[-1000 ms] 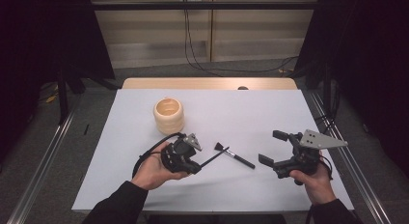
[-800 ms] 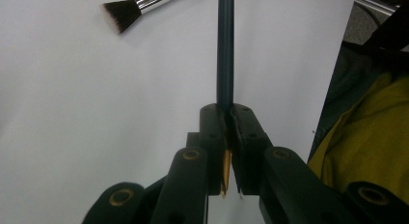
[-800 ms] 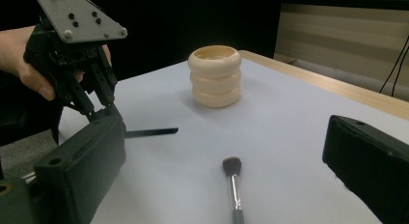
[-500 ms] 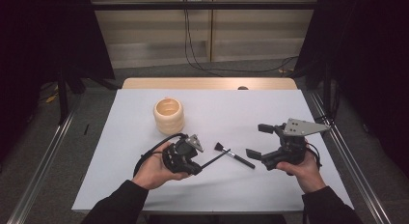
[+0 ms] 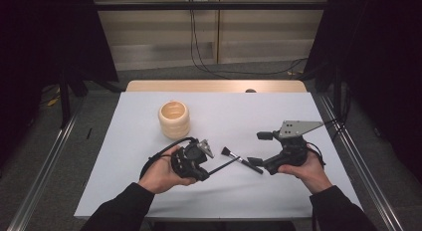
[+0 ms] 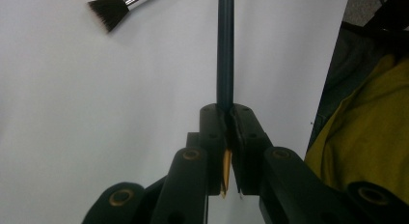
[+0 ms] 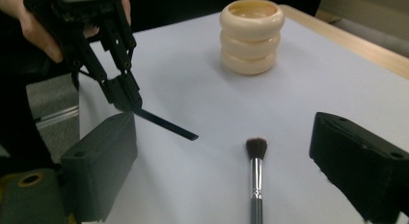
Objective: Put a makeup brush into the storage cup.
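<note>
No writing, label, brand, number or sign can be read in any of the views. The table cover, the things on it and the tools in the person's hands carry no legible marks.

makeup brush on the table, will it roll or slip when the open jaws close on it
The makeup brush lies flat on the smooth white table, and its round metal ferrule and handle look slick, so it would probably roll sideways if nudged off-centre. It looks slim and light, likely stiff along the handle. The bristle tuft looks soft and should splay if pressed.
</note>
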The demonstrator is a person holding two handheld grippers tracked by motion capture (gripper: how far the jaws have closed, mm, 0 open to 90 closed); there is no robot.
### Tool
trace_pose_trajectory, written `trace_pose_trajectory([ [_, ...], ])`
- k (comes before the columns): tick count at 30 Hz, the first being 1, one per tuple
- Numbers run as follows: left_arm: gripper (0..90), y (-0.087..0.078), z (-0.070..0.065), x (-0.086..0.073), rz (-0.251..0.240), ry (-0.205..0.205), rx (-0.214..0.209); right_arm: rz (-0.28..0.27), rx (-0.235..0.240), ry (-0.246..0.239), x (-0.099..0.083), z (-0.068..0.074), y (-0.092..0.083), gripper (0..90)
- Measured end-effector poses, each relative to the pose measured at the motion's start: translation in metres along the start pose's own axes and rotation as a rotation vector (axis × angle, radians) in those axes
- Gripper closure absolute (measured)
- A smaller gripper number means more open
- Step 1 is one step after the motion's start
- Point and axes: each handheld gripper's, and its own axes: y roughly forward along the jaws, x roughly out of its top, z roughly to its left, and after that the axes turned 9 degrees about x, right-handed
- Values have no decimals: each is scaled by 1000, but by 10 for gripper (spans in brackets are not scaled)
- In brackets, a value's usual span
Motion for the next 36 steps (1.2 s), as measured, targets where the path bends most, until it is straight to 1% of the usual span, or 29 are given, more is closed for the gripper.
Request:
trace_pose_trajectory([
  [1, 845, 0, -1, 0, 2, -9, 0, 21, 7, -11, 1, 0, 1, 80],
  [3, 845, 1, -2, 2, 5, -2, -2, 63, 29, -17, 3, -1, 3, 80],
  [4, 845, 1, -2, 2, 5, -4, -1, 89, 33, -30, 5, -1, 4, 82],
  [5, 845, 1, -2, 3, 15, 10, -1, 114, 46, -39, 6, -2, 6, 93],
  [9, 845, 2, -3, 4, 23, 16, -6, 202, 96, -61, 11, -2, 12, 158],
  [10, 845, 3, -4, 4, 20, 0, -3, 227, 108, -69, 13, -2, 14, 174],
  [11, 845, 2, -2, 4, 43, 40, -6, 251, 112, -77, 14, -2, 16, 188],
  [12, 845, 3, -4, 4, 27, 8, 0, 268, 124, -81, 15, -3, 18, 203],
  [13, 844, 2, -3, 4, 42, 36, -2, 289, 145, -83, 16, -3, 19, 225],
  [14, 845, 2, -2, 5, 40, 48, -3, 307, 153, -90, 17, -3, 21, 241],
  [15, 845, 2, -4, 5, 36, 22, -2, 328, 156, -91, 19, -3, 22, 241],
  [16, 845, 2, -4, 5, 36, 30, -5, 340, 168, -91, 20, -3, 24, 247],
  [17, 844, 1, -3, 6, 60, 63, 0, 357, 175, -87, 22, -3, 25, 262],
  [18, 845, 3, -5, 5, 46, 41, 2, 371, 173, -83, 23, -3, 25, 265],
  [20, 844, 3, -5, 6, 56, 41, -3, 400, 177, -91, 25, -3, 27, 288],
  [22, 845, 3, -4, 6, 62, 57, 0, 416, 200, -96, 28, -3, 29, 319],
  [23, 844, 3, -5, 7, 59, 52, -5, 429, 204, -99, 29, -3, 30, 323],
  [24, 845, 3, -5, 7, 69, 68, -10, 442, 203, -104, 30, -3, 30, 340],
  [25, 844, 4, -7, 7, 62, 50, -6, 456, 213, -113, 30, -4, 31, 360],
  [26, 845, 4, -7, 7, 67, 56, -9, 473, 222, -118, 31, -3, 33, 367],
  [27, 844, 5, -6, 8, 60, 70, -4, 482, 217, -125, 31, -3, 34, 369],
  [28, 845, 5, -7, 8, 63, 69, 0, 496, 228, -134, 32, -3, 36, 385],
  [29, 845, 6, -9, 8, 56, 53, 5, 509, 225, -143, 32, -3, 37, 394],
  [30, 845, 6, -8, 9, 59, 64, 2, 515, 231, -146, 32, -3, 39, 398],
  [31, 845, 6, -9, 8, 58, 55, 1, 526, 237, -155, 33, -3, 40, 411],
  [32, 844, 6, -8, 9, 70, 67, -14, 528, 243, -155, 33, -2, 42, 416],
  [33, 844, 7, -10, 9, 67, 62, -8, 541, 249, -168, 33, -3, 43, 425],
  [34, 844, 6, -10, 9, 84, 80, -15, 545, 251, -163, 33, -2, 46, 431],
  [36, 845, 8, -11, 9, 79, 75, -7, 576, 260, -166, 33, 0, 50, 438],
])
